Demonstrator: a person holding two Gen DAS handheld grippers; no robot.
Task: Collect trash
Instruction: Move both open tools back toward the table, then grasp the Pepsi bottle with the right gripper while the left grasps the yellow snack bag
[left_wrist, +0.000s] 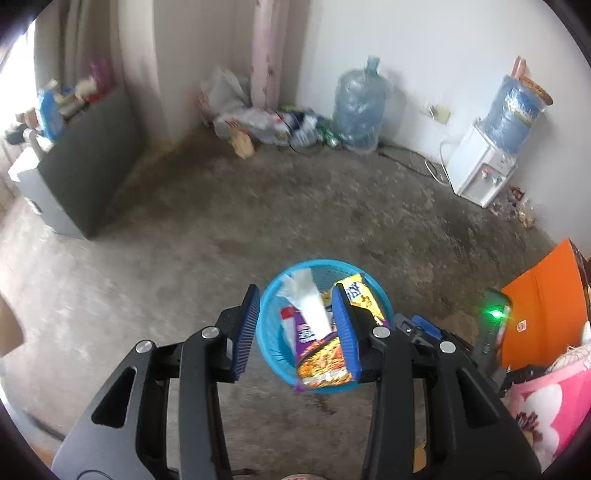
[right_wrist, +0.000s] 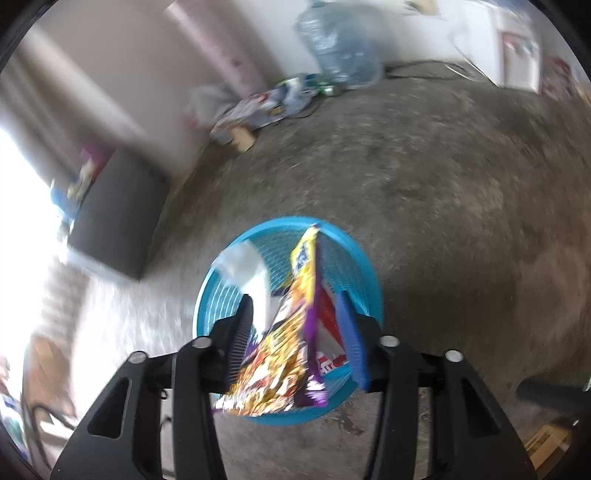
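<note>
A blue plastic basket (left_wrist: 271, 350) stands on the concrete floor and holds a white tissue (left_wrist: 308, 301), a purple and orange noodle wrapper (left_wrist: 321, 363) and a yellow wrapper (left_wrist: 360, 295). My left gripper (left_wrist: 297, 334) hangs open and empty above the basket. In the right wrist view the same basket (right_wrist: 364, 266) lies below my right gripper (right_wrist: 299, 339), which is open. A yellow and purple noodle wrapper (right_wrist: 284, 354) sits loose between its fingers, over the basket. A red and white wrapper (right_wrist: 327, 321) lies inside.
A pile of bags and bottles (left_wrist: 273, 122) lies in the far corner beside a big water jug (left_wrist: 360, 103). A water dispenser (left_wrist: 487, 162) stands at the right wall. A dark cabinet (left_wrist: 85, 162) is at the left. An orange folder (left_wrist: 546, 302) and pink cloth (left_wrist: 550, 406) are at the right.
</note>
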